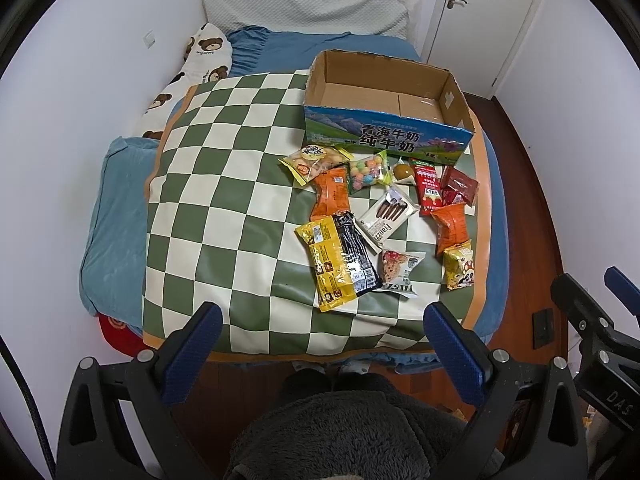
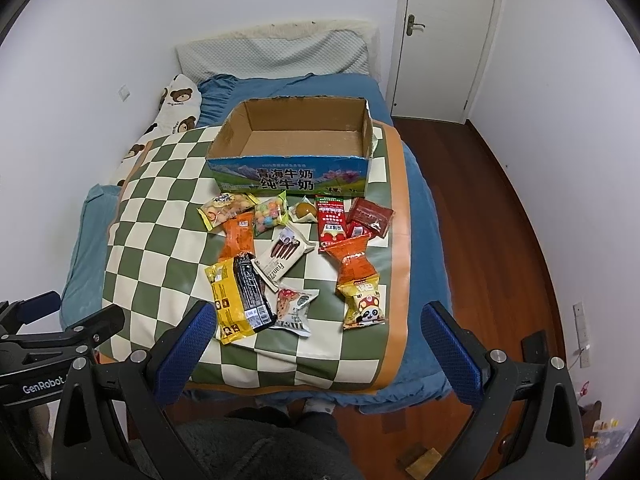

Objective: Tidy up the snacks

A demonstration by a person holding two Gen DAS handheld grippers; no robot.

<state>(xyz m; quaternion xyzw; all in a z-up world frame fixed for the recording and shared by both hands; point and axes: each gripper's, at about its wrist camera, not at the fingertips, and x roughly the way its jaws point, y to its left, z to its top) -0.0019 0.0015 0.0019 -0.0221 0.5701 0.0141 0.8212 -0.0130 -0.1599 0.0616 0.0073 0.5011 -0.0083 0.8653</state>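
Altogether twelve snack packets lie loose on the checkered mat (image 2: 160,216), all on the near side of one open cardboard box (image 2: 288,176), which stands on the mat's far end atop the bed (image 2: 420,208) and holds nothing visible. Just in front of the box run five: one yellow biscuit pouch (image 2: 226,209), one bag of coloured candy balls (image 2: 271,214), one small brown round sweet (image 2: 303,210), one red stick packet (image 2: 331,220) and one dark red sachet (image 2: 370,216). Nearer than those are two orange twist-wrapped packets (image 2: 239,240) (image 2: 352,264), with one white Franzzi wafer pack (image 2: 282,258) between them. Farthest from the box lie one yellow packet (image 2: 224,304), one black packet (image 2: 250,294) overlapping it, one white cookie pouch (image 2: 294,310) and one yellow panda bag (image 2: 364,304).

Both tools hang off the bed's near edge, away from the box. The left claw (image 1: 322,336) has its two blue pads spread wide with nothing between them; the right claw (image 2: 318,330) is likewise spread wide and carries nothing.
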